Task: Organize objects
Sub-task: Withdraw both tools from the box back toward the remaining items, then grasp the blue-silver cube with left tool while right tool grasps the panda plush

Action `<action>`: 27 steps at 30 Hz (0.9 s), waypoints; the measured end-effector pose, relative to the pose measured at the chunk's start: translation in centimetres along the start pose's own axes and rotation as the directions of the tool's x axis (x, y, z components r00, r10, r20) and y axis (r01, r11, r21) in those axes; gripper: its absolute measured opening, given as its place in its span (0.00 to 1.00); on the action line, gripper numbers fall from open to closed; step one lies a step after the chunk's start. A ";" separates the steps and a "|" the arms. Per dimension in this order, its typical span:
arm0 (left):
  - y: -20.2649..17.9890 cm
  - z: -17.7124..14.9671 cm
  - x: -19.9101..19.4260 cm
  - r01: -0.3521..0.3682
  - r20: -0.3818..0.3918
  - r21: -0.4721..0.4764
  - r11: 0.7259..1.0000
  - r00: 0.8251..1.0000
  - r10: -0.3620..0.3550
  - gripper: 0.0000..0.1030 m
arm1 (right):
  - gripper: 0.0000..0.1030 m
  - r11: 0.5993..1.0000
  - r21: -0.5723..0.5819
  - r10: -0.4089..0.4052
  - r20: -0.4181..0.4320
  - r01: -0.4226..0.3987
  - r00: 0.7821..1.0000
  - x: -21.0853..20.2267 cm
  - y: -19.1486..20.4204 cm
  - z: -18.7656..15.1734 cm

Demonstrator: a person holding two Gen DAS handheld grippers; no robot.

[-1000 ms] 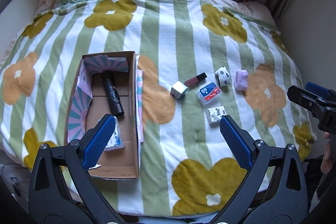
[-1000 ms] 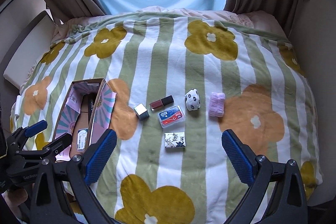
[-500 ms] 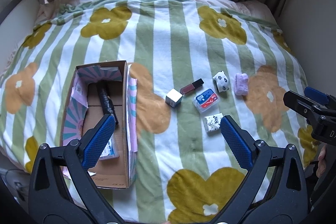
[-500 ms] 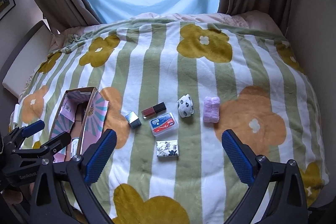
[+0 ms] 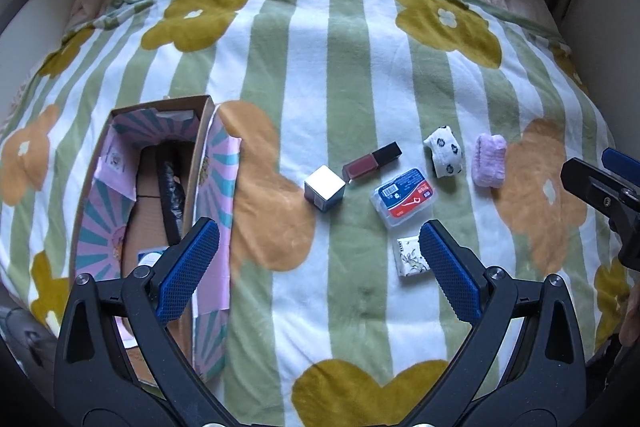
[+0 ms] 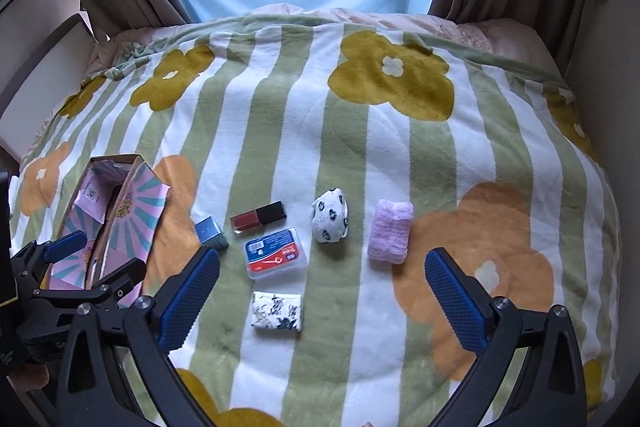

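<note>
Cardboard box (image 5: 202, 131) wall hides its black object (image 5: 170, 195) partly; both claws, left claw (image 5: 318, 269) and right claw (image 6: 320, 301), gape empty.

A bed (image 6: 400, 155) covered by a plush blanket (image 5: 352, 75) with green and white stripes and big yellow and orange flowers carries everything. On its left side lies an open cardboard box (image 5: 202, 155) with pink and teal sunburst flaps. To the box's right, set apart from it, sits a loose cluster: a silvery cube (image 5: 324, 187), a dark red and black tube (image 5: 372, 160), a clear case with a blue and red label (image 5: 403, 197), a small floral packet (image 5: 410, 255), a white bundle with black spots (image 5: 443, 151) and a folded lilac cloth (image 5: 489, 160).
</note>
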State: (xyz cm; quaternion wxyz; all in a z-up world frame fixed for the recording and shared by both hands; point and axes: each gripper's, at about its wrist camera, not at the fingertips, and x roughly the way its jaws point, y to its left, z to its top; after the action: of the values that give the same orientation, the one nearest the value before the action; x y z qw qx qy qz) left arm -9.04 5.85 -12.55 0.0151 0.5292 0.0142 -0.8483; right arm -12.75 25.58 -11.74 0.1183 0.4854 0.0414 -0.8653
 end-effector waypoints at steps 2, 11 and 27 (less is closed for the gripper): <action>-0.2 -0.1 2.1 -0.003 -0.015 -0.017 1.000 1.000 0.002 0.97 | 0.99 1.000 -0.012 0.004 -0.007 -0.005 1.000 1.9 -0.5 0.2; 0.1 -0.7 10.1 -0.019 0.000 -0.087 0.996 1.000 0.019 0.97 | 0.99 0.997 -0.069 0.015 -0.010 -0.016 1.000 10.0 -0.9 -0.2; 0.6 -1.1 19.0 0.003 0.002 -0.099 0.995 1.000 -0.003 0.86 | 0.84 0.992 -0.123 -0.023 -0.038 0.018 0.999 18.0 0.0 -1.2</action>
State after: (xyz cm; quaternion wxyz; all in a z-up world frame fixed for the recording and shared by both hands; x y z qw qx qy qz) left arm -16.38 5.10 -30.07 0.0400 0.5272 0.0569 -0.8469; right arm -20.79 22.80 -27.69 0.1380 0.4938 0.1017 -0.8525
